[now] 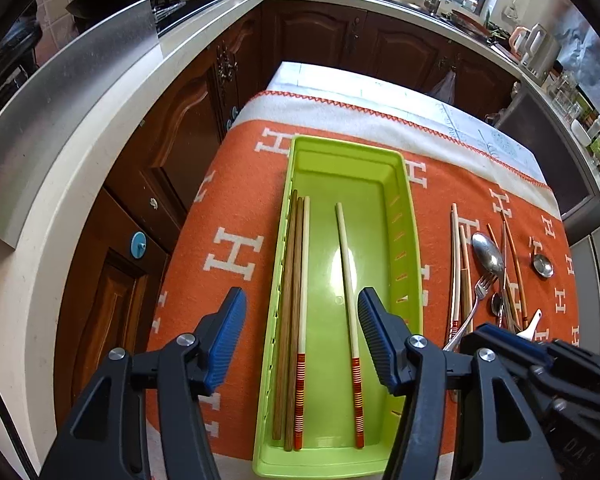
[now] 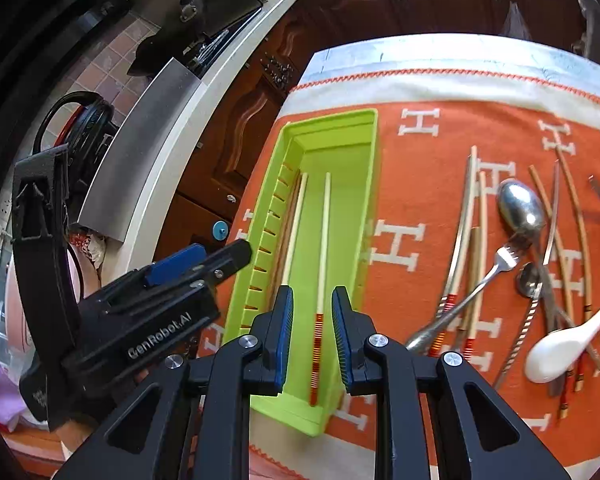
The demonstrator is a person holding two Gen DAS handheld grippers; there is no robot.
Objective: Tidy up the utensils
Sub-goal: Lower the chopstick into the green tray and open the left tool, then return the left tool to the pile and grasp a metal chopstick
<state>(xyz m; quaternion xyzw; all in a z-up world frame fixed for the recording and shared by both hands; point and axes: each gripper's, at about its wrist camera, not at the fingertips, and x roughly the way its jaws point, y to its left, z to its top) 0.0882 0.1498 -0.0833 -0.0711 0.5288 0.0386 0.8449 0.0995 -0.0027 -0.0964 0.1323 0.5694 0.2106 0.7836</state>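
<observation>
Both hand-held grippers hang over the lime-green tray (image 1: 396, 208): the left hand-held gripper (image 1: 302, 336) gapes wide and empty, the right hand-held gripper (image 2: 312, 334) stands narrowly parted around a red-banded chopstick (image 2: 320, 280), pads clear. Three more chopsticks (image 1: 294, 272) hug the tray's left wall, leaving its floor open; loose cutlery (image 2: 528, 240) crowds the orange cloth (image 1: 236, 184) on the desk.

One green tray (image 1: 410, 216), four chopsticks (image 1: 350, 264) inside, one fork (image 2: 496, 268), one white spoon (image 2: 560, 348), perhaps two metal spoons (image 2: 520, 204)

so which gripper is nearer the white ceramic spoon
Right. The right gripper hovers over the green tray, on the side facing the white ceramic spoon; the left gripper is further away, past it.
</observation>
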